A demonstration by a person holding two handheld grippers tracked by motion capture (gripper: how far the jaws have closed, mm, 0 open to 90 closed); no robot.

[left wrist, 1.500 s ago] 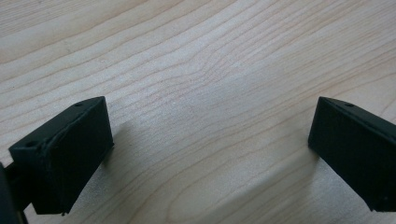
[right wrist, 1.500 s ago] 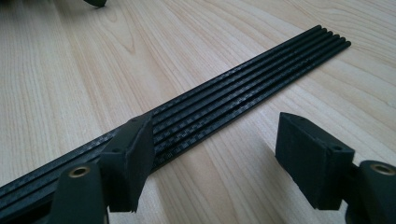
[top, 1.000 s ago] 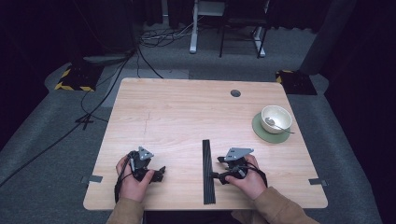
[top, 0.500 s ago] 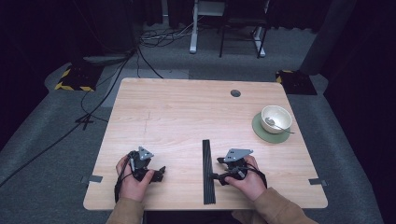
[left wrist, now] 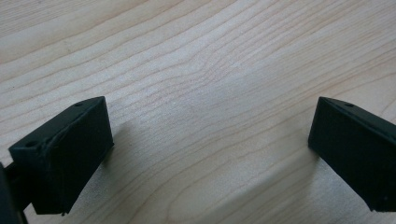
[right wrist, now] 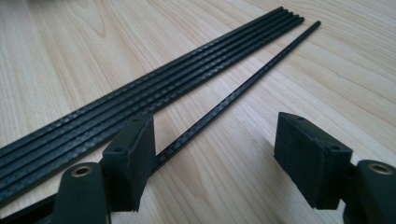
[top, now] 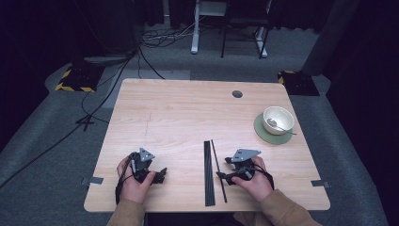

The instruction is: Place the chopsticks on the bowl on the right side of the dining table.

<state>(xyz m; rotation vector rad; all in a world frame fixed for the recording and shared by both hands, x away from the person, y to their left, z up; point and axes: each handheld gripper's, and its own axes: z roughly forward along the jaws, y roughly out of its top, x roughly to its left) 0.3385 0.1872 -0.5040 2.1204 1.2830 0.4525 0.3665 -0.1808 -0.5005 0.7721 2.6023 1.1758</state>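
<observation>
Left gripper: your left gripper (top: 160,175) rests low on the near-left part of the wooden table (top: 179,117), held in your left hand (top: 134,181). In the left gripper view (left wrist: 210,140) its jaws stand wide apart with bare wood grain between them, gripping nothing.
Right gripper: your right gripper (top: 221,175) sits near the front edge, right of centre, held in your right hand (top: 251,181). It points toward the rods. In the right gripper view (right wrist: 215,144) the jaws are released and spread wide.
Rod bundle: a flat bundle of thin black rods (top: 208,172) lies on the table between your two grippers, running from the front edge away from you. In the right gripper view the bundle (right wrist: 140,100) shows several rods side by side, touching.
Single rod: one black rod (top: 218,169) lies apart from the bundle, just beside it on its right, angled slightly. In the right gripper view it (right wrist: 243,88) runs between the jaws, close against the left one; contact unclear.
Bowl: a white bowl (top: 278,119) with a spoon (top: 282,127) in it sits on a green saucer (top: 263,132) at the table's right side, well apart from both grippers.
</observation>
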